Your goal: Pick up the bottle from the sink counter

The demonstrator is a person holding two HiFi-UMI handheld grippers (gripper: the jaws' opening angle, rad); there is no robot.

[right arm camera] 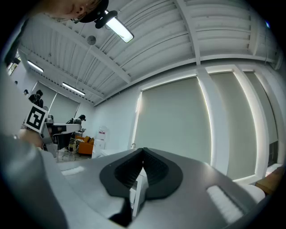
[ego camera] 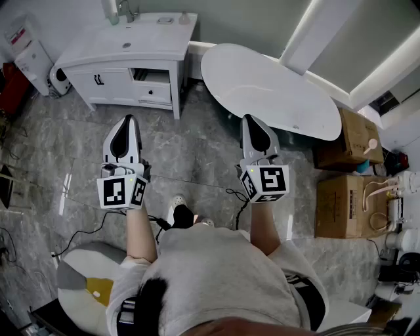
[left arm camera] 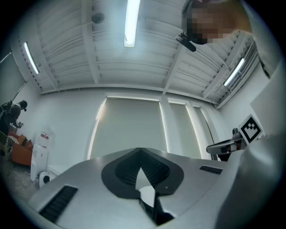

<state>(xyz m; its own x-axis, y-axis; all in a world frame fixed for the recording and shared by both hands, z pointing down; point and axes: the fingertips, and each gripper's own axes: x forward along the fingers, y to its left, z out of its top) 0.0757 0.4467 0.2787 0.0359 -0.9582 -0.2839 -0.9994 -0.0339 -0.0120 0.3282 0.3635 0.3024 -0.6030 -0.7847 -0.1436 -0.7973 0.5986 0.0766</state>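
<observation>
In the head view the white sink counter [ego camera: 141,41] stands at the far left, with a faucet at its back. A pale bottle [ego camera: 112,11] stands upright at the counter's back edge beside the faucet, cut off by the frame's top. A smaller bottle [ego camera: 184,18] stands at the back right corner. My left gripper [ego camera: 127,122] and right gripper [ego camera: 251,121] are held side by side over the floor, well short of the counter. Both are shut and empty. The left gripper view shows shut jaws [left arm camera: 140,150] against wall and ceiling. So does the right gripper view [right arm camera: 143,150].
A white oval tabletop [ego camera: 269,88] stands to the counter's right. Cardboard boxes [ego camera: 341,203] sit at the right, a water dispenser [ego camera: 29,56] at the far left. A cable [ego camera: 85,231] trails over the grey tiled floor, and a round cushion [ego camera: 82,275] lies at the lower left.
</observation>
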